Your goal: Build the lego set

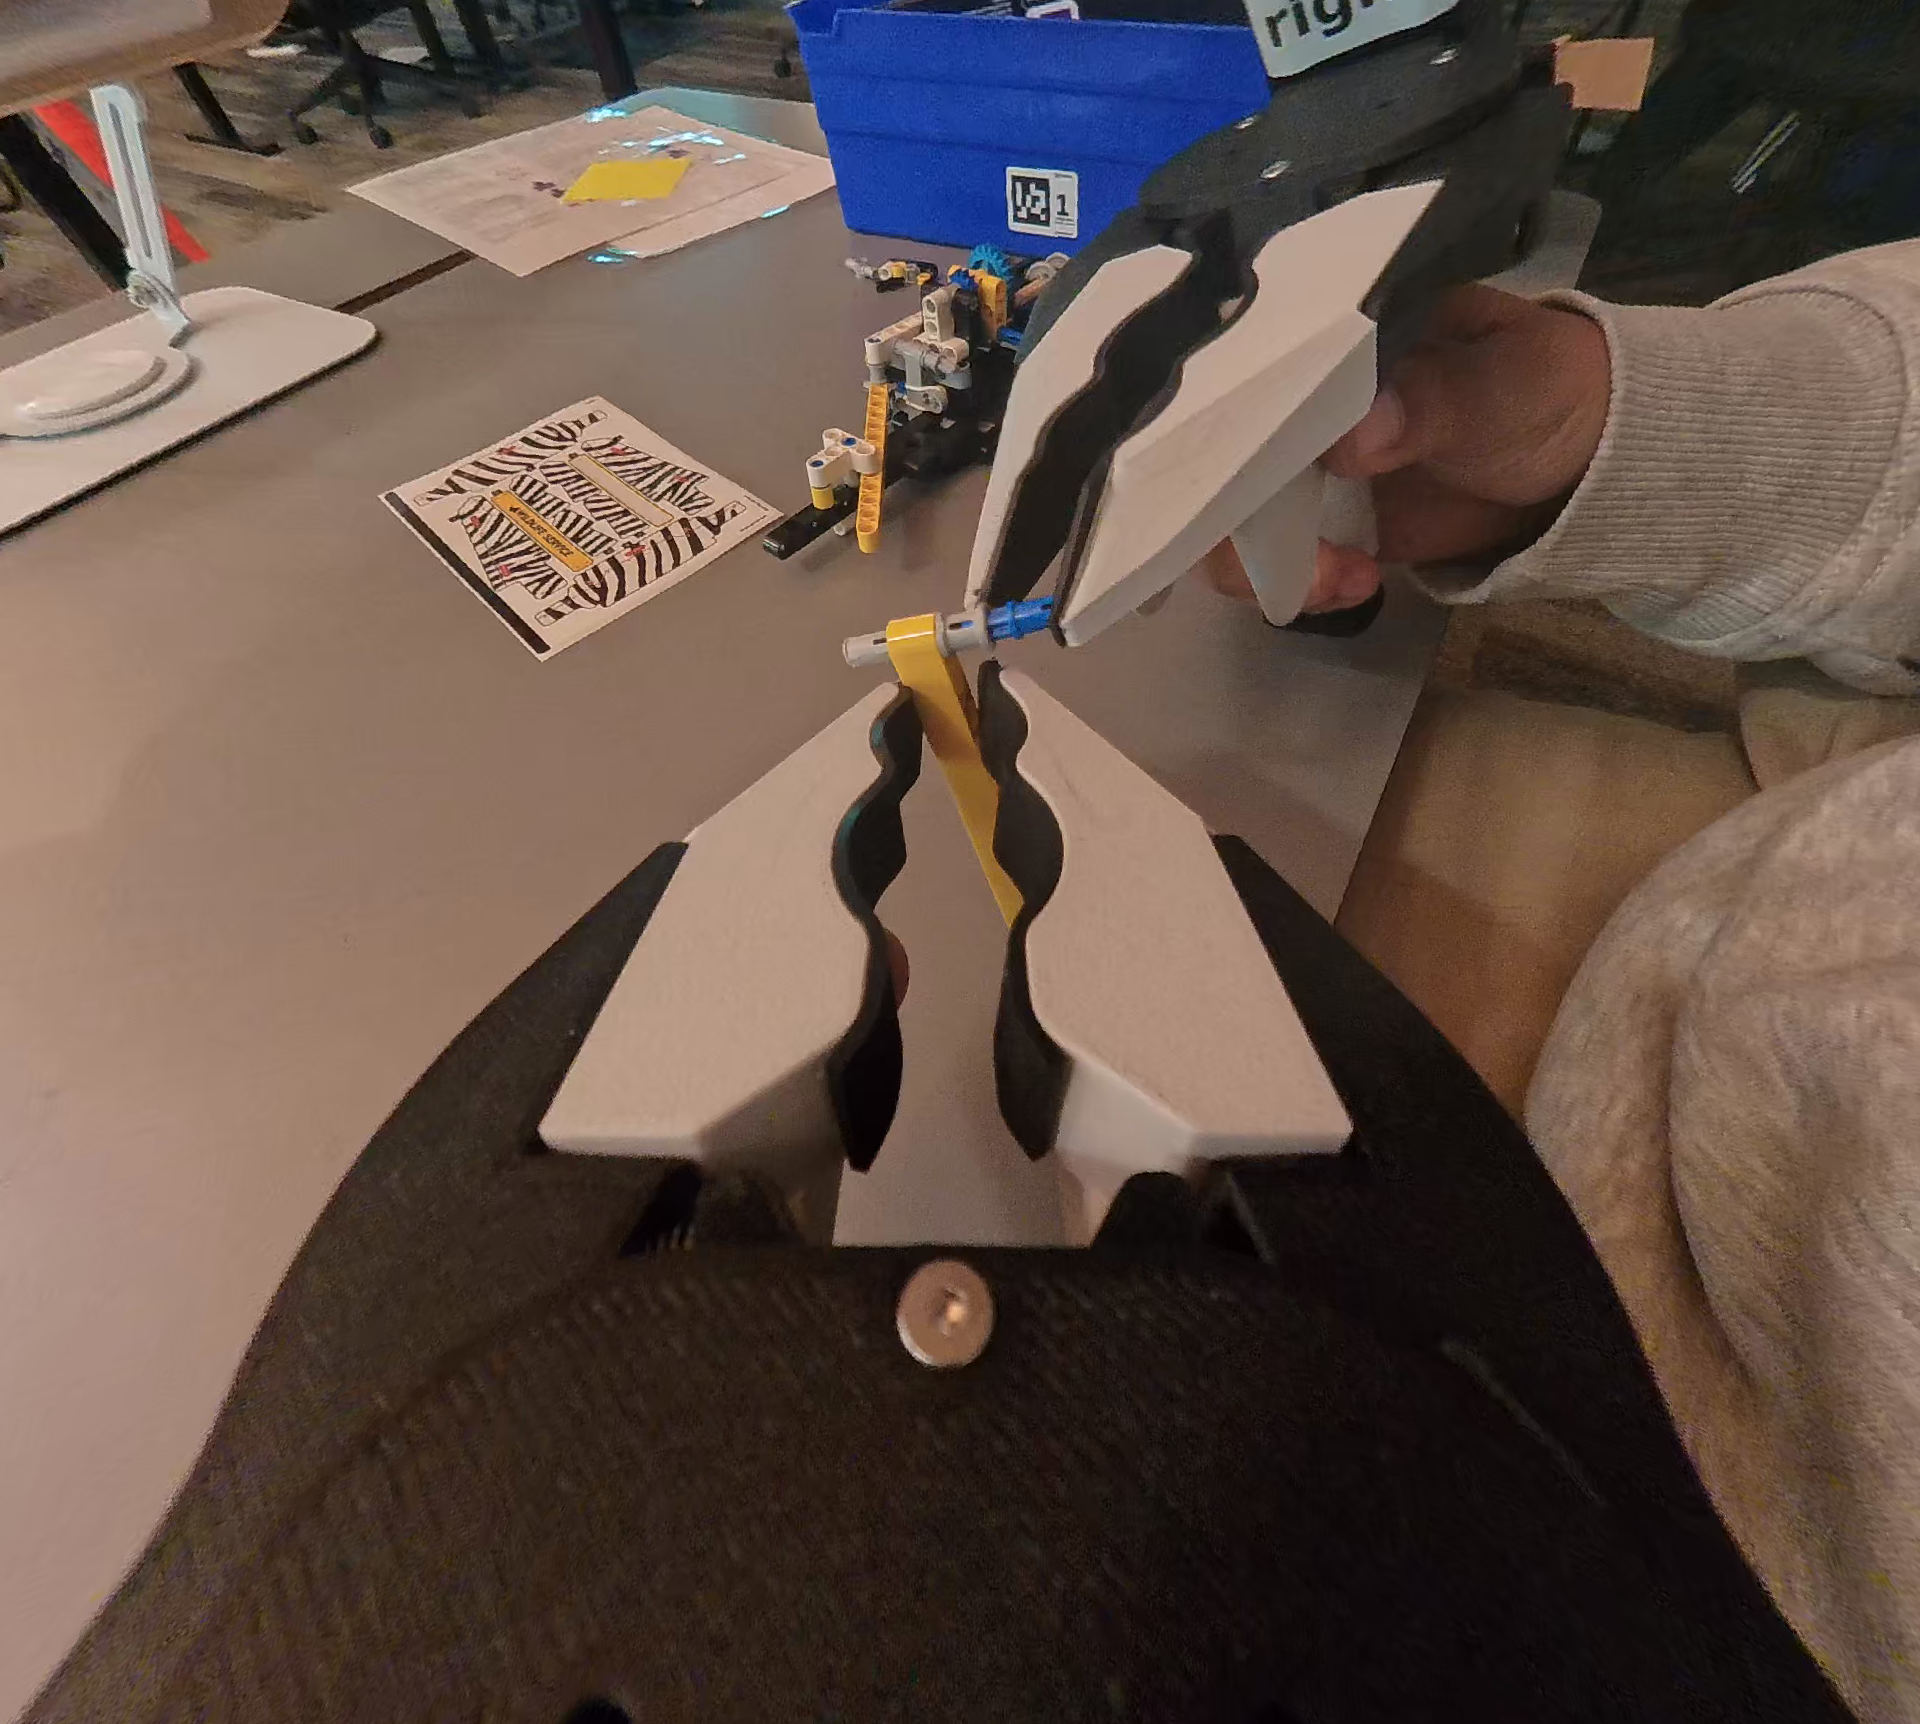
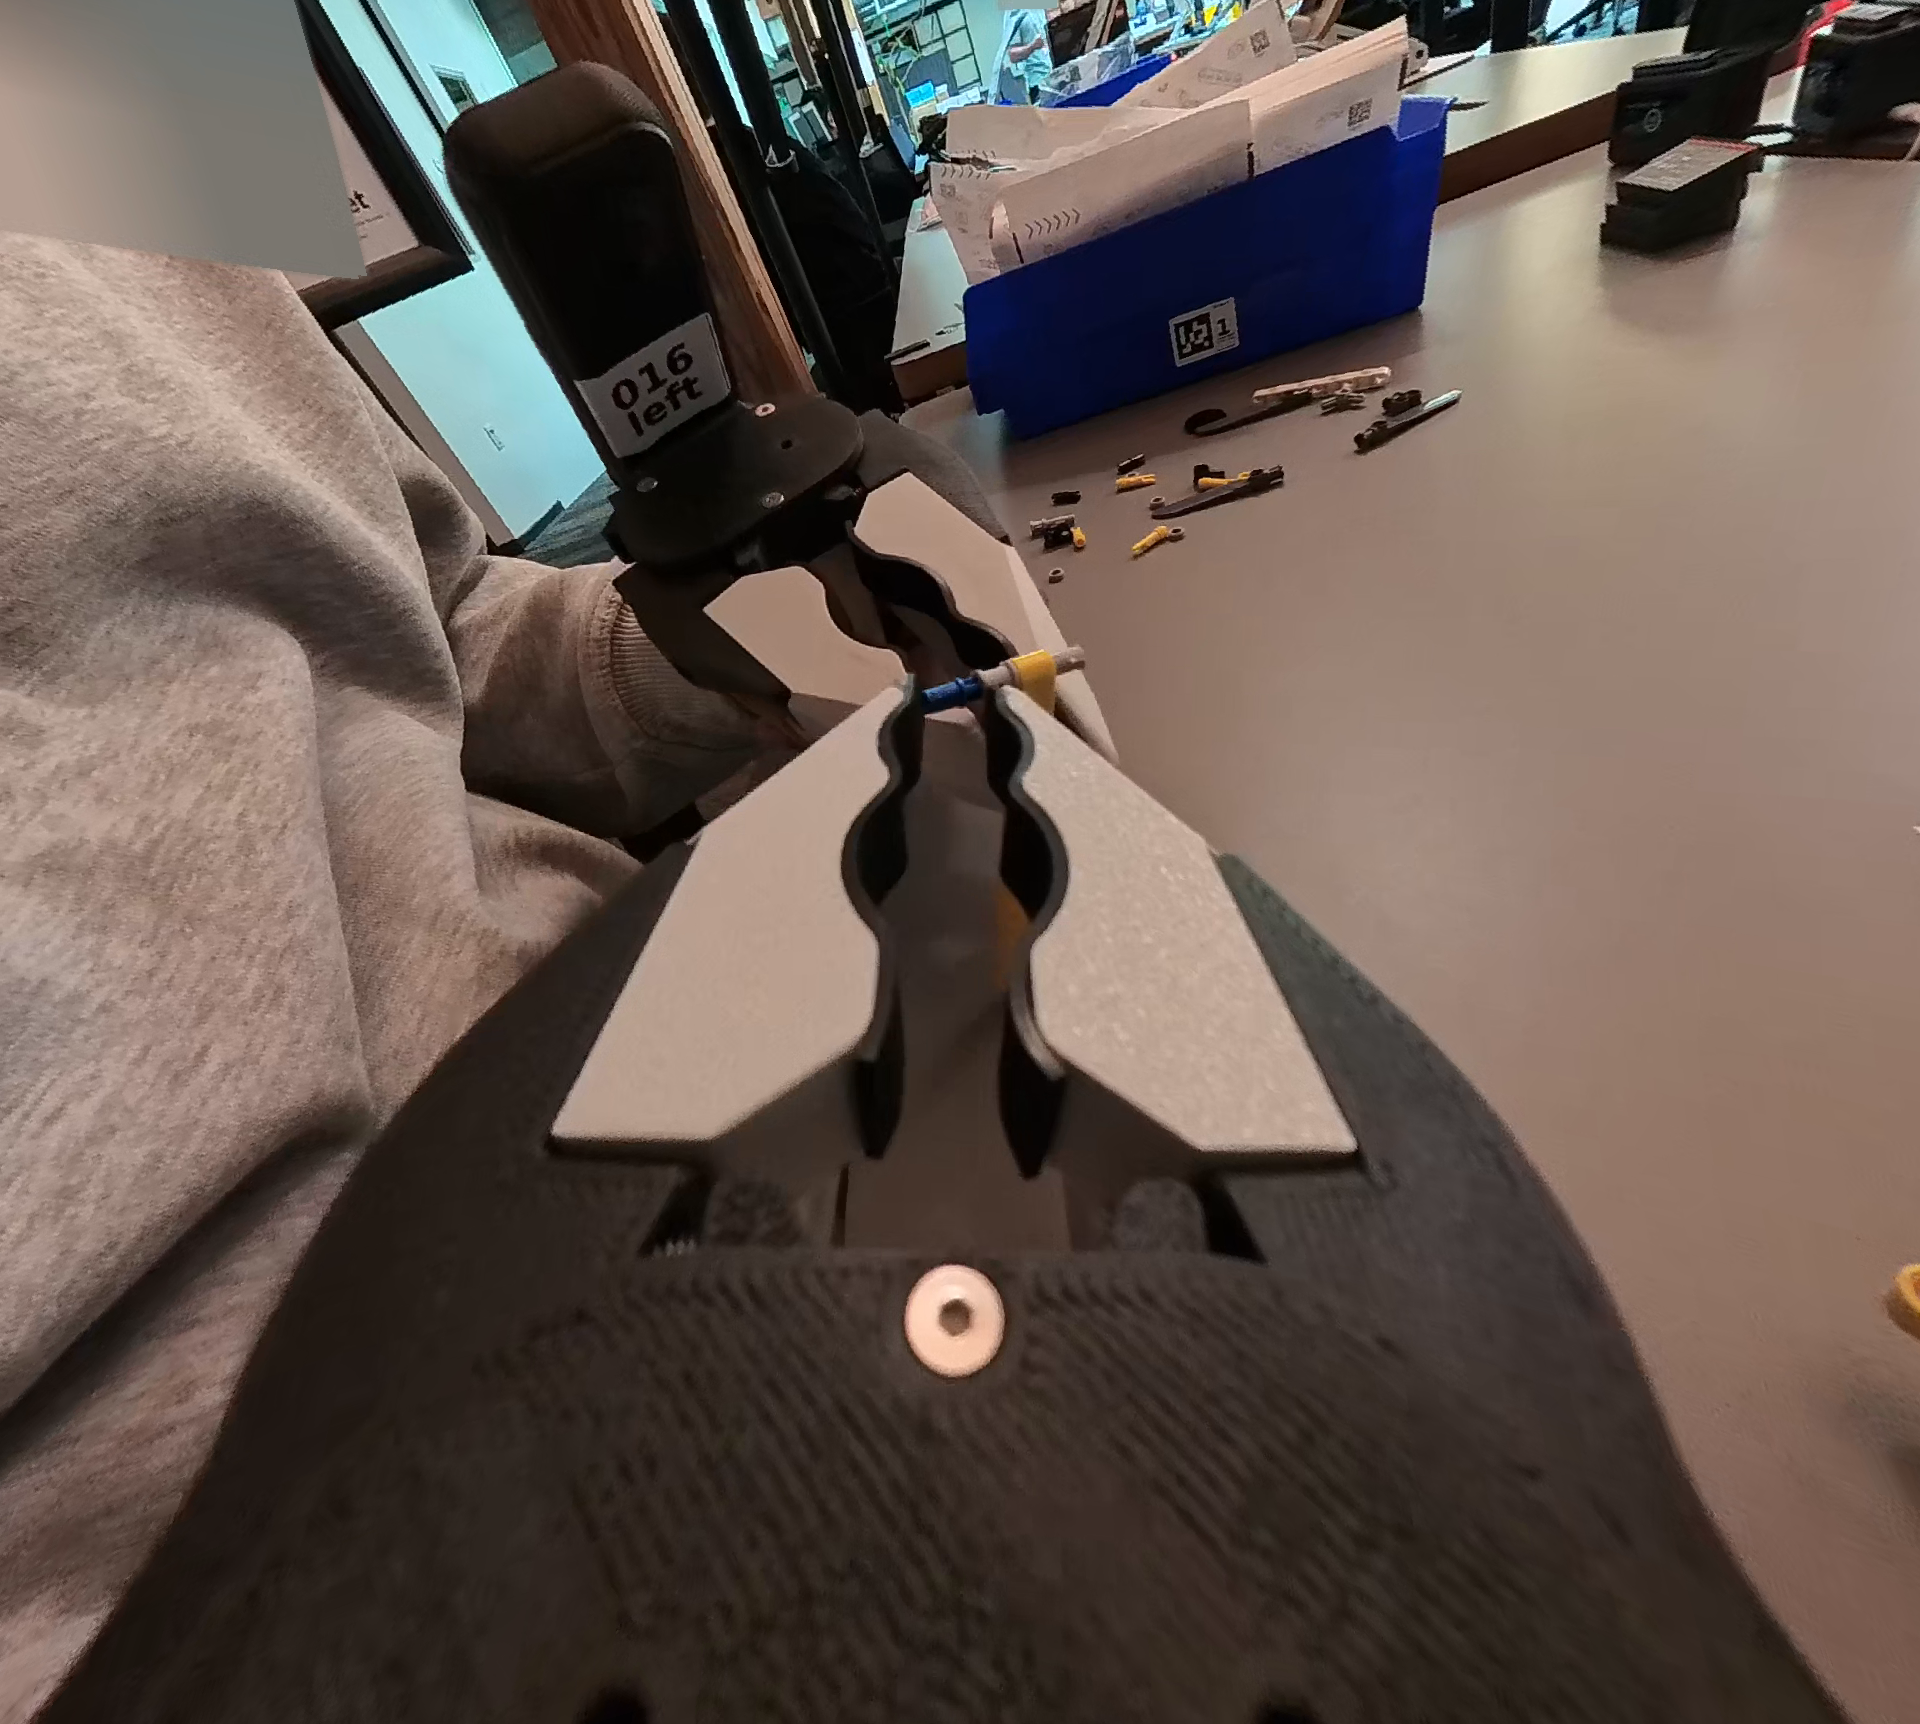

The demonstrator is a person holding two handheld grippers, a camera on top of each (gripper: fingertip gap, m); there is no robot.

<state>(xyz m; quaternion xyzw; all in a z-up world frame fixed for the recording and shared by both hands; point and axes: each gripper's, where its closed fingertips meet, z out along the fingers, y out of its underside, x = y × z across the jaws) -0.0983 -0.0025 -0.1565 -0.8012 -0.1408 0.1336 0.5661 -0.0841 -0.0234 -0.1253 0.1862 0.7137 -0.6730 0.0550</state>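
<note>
My left gripper (image 1: 945,687) is shut on a yellow lego beam (image 1: 961,760) and holds it upright above the table's near edge. A grey pin (image 1: 862,646) sits through the beam's top hole, with a blue pin (image 1: 1013,618) at its right end. My right gripper (image 1: 1018,630) comes in from the upper right, its tips closed on the blue pin. In the right wrist view my right gripper (image 2: 951,713) has the blue pin (image 2: 951,692) across its tips, with the beam's yellow end (image 2: 1034,672) and the left gripper (image 2: 987,666) just beyond.
The partly built model (image 1: 925,386) stands on the grey table (image 1: 312,739) by a zebra sticker sheet (image 1: 582,511) and a blue bin (image 1: 1039,105). Instruction sheets (image 1: 592,183) lie behind. Loose parts (image 2: 1195,490) lie before the bin (image 2: 1195,292). A white stand (image 1: 135,365) is left. My two grippers' fingertips are within a few centimetres of each other. The partly built model (image 1: 925,386) is about 20 cm from my left fingertips.
</note>
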